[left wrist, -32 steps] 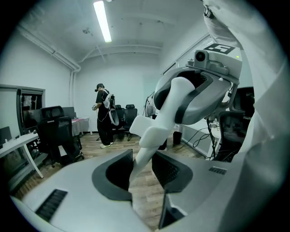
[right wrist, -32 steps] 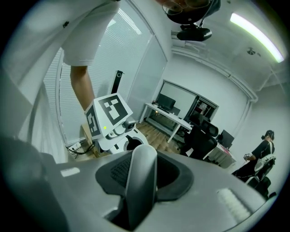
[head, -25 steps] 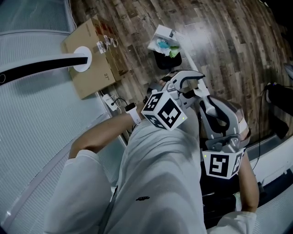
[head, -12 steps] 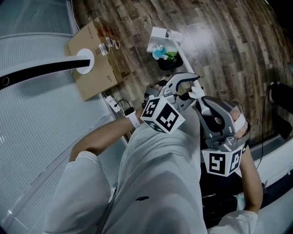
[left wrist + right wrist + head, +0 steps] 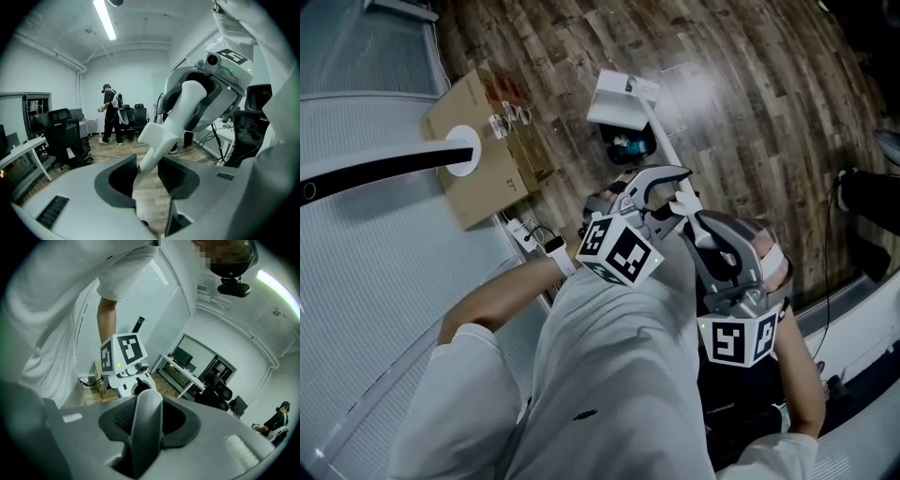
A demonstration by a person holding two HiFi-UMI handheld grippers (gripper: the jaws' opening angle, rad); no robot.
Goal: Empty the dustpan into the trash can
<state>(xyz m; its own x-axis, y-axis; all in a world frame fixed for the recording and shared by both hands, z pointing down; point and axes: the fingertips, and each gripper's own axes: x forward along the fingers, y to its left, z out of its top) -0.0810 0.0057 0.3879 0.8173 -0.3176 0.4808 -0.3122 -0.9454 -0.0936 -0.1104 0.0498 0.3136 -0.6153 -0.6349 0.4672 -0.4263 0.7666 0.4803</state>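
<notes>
The white dustpan (image 5: pixel 619 97) is held up over the black trash can (image 5: pixel 625 150), which stands on the wood floor (image 5: pixel 750 112) just out from the edge where a cardboard box (image 5: pixel 483 141) lies. Its long handle (image 5: pixel 661 141) slopes back toward the person. The left gripper (image 5: pixel 146 176) and the right gripper (image 5: pixel 145 420) grip its near end close together, each with its fingers drawn in narrow and clamped on the shaft.

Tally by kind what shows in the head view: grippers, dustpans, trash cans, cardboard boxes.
Grippers: 2 (left gripper, right gripper)
Dustpan: 1
Trash can: 1
Cardboard box: 1
Total: 5
</notes>
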